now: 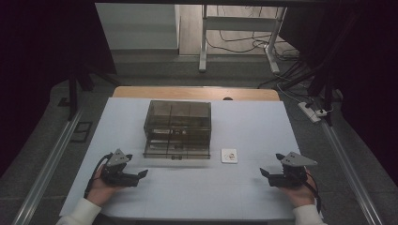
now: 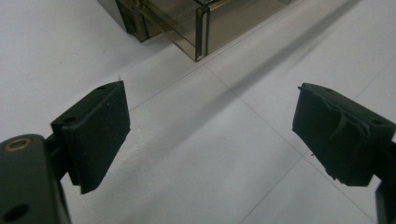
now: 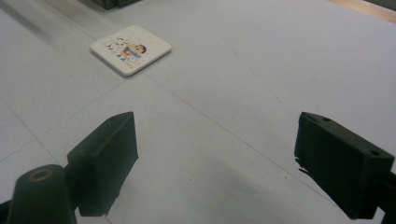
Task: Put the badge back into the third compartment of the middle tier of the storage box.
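Note:
A smoky translucent drawer box (image 1: 177, 129) stands in the middle of the white table (image 1: 197, 187), its corner (image 2: 196, 28) also in the left gripper view. A small white square tile with a cartoon picture (image 1: 229, 155) (image 3: 130, 48) lies flat just right of the box. My left gripper (image 1: 143, 174) (image 2: 212, 135) rests near the front left, open, nothing between its jaws. My right gripper (image 1: 264, 172) (image 3: 215, 163) sits at the front right, open and empty, the tile ahead of it and to its left.
The table's far edge shows a wooden strip (image 1: 197, 93). Beyond it stand a desk frame (image 1: 239, 33) and loose cables on the floor. A power strip (image 1: 310, 111) lies off the table's right side. Metal rails (image 1: 47, 164) run along both sides.

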`<state>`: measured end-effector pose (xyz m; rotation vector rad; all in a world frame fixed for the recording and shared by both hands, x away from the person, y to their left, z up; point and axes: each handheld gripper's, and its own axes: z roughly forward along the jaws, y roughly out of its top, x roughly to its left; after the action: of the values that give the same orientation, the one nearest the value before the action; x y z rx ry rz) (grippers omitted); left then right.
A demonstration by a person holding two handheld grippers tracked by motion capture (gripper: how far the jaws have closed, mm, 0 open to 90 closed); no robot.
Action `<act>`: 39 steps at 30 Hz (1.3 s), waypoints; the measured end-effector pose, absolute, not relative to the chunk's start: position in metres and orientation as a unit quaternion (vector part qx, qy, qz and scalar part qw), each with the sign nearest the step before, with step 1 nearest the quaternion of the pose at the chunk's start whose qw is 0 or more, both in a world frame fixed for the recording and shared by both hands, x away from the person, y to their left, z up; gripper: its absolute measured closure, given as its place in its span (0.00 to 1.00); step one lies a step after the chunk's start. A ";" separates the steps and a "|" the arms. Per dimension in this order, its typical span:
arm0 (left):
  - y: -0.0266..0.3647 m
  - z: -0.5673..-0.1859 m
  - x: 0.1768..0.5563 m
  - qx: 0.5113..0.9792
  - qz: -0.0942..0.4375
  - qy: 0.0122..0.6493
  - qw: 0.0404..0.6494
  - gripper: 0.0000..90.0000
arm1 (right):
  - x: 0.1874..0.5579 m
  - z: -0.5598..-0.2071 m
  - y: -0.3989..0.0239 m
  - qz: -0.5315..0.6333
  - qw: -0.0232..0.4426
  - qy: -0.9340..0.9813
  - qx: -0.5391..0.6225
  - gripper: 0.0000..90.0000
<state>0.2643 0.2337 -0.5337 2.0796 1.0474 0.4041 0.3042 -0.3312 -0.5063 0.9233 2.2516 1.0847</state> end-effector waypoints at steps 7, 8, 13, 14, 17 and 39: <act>0.234 -0.534 0.263 0.815 0.161 0.408 0.379 0.13 | 0.304 -0.508 -0.328 0.386 0.233 0.829 0.331 0.15; 0.234 -0.534 0.263 0.815 0.162 0.408 0.379 0.13 | 0.304 -0.508 -0.328 0.387 0.233 0.828 0.332 0.15; 0.233 -0.534 0.264 0.816 0.162 0.407 0.377 0.13 | 0.304 -0.508 -0.329 0.390 0.231 0.827 0.333 0.15; 0.233 -0.535 0.264 0.817 0.162 0.407 0.376 0.13 | 0.304 -0.508 -0.329 0.389 0.231 0.827 0.333 0.16; 0.233 -0.534 0.264 0.817 0.163 0.406 0.376 0.13 | 0.304 -0.508 -0.329 0.389 0.231 0.828 0.332 0.16; 0.234 -0.532 0.262 0.814 0.165 0.409 0.378 0.13 | 0.305 -0.497 -0.322 0.393 0.233 0.828 0.326 0.16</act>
<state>0.2623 0.2336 -0.5322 2.0810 1.0453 0.4230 0.3048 -0.3221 -0.4966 0.8944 2.2736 1.0800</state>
